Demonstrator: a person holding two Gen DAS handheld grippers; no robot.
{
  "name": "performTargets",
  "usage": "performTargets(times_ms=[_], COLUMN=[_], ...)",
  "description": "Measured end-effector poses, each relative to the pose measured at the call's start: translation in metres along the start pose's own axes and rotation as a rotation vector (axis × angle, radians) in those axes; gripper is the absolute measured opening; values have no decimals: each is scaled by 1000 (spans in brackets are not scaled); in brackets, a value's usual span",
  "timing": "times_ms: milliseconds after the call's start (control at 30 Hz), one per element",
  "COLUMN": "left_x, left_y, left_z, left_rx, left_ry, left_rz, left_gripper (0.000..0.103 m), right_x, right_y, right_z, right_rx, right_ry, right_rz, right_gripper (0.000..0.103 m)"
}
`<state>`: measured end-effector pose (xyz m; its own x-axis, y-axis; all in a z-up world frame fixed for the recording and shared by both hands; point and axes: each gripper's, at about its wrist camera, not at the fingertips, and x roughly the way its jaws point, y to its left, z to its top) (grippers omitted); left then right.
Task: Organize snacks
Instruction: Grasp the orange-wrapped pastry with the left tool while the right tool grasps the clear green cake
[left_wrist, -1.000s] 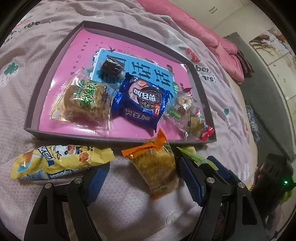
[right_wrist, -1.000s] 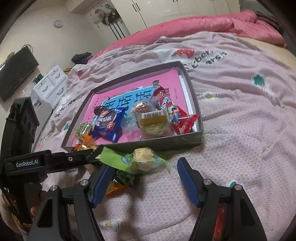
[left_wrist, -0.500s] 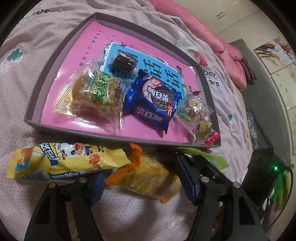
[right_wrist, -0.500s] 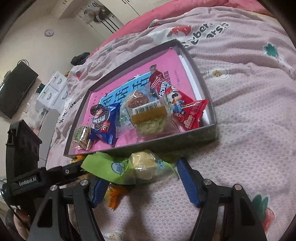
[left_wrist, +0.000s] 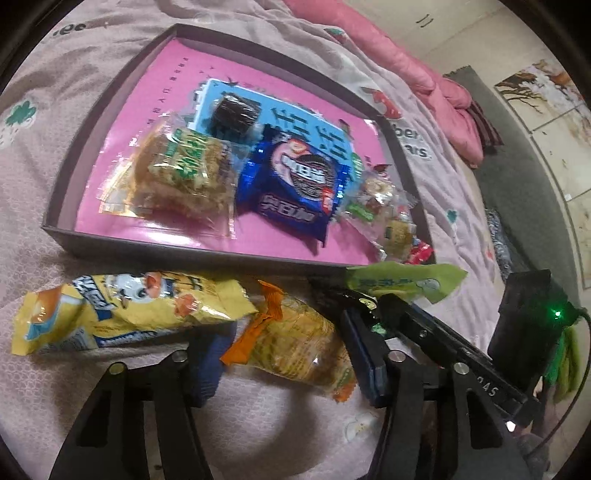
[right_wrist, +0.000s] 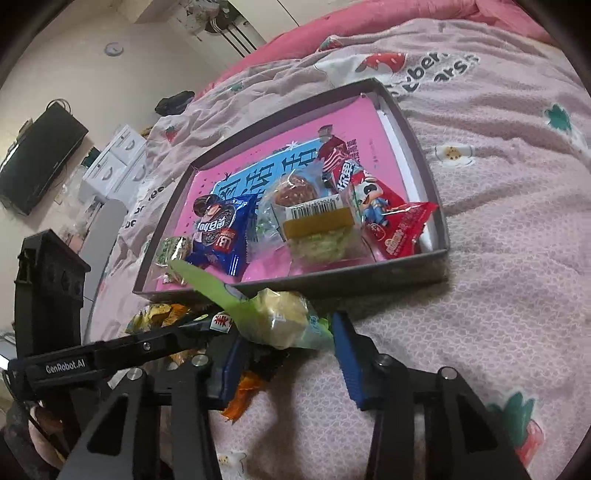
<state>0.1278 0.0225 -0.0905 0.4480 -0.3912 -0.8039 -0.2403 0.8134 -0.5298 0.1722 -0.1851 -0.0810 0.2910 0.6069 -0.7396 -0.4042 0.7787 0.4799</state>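
Orange-ended crinkly snack packet, light and crushable, best held mid-body, clamped in left tool; green pastry wrapper between closing right tool, on bed before tray.

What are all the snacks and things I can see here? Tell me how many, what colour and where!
Tray: 1, grey rim, pink floor, on the bedspread.
Cookie pack: 1, blue, tray middle.
Rice-crisp pack: 1, clear with green print, left of the cookie pack.
Dark round cake: 1, black-brown, tray back.
Red pack: 1, tray's right corner.
Long yellow pack: 1, on the bedspread before the tray.
Orange-ended pack: 1, between left gripper fingers.
Green pack: 1, between right gripper fingers.
Bedspread: 1, pink.
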Motion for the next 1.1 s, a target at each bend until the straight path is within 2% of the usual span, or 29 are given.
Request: performTargets(times_ms=[100, 233, 367, 467, 567, 667, 967, 1033, 1100], left_x=[-1, -2, 1, 5, 9, 9, 2, -1, -5], left_y=[-1, 1, 1, 0, -3, -5, -6, -7, -8], left_z=[-2, -8, -11, -14, -14, -16, -19, -21, -23], left_rx=[8, 7, 18, 28, 53, 63, 69, 79, 82], left_ry=[-7, 4, 32, 43, 47, 48, 62, 64, 69], left_rz=[-27, -70, -94, -109, -95, -82, -91, -94, -100], left_gripper=[53, 53, 53, 53, 53, 51, 41, 32, 31], right_x=[-1, 3, 15, 15, 10, 3, -21, -26, -32], right_y=[-5, -13, -14, -9, 0, 4, -43, -43, -38], right_z=[0, 3, 7, 7, 6, 5, -10, -9, -7], right_rx=[31, 78, 81, 58, 5, -11, 236, 232, 208], right_ry=[-4, 7, 35, 26, 6, -7, -29, -52, -79], right_rz=[16, 74, 95, 79, 52, 44, 85, 80, 75], right_gripper=[45, 45, 49, 48, 43, 42, 42, 42, 41])
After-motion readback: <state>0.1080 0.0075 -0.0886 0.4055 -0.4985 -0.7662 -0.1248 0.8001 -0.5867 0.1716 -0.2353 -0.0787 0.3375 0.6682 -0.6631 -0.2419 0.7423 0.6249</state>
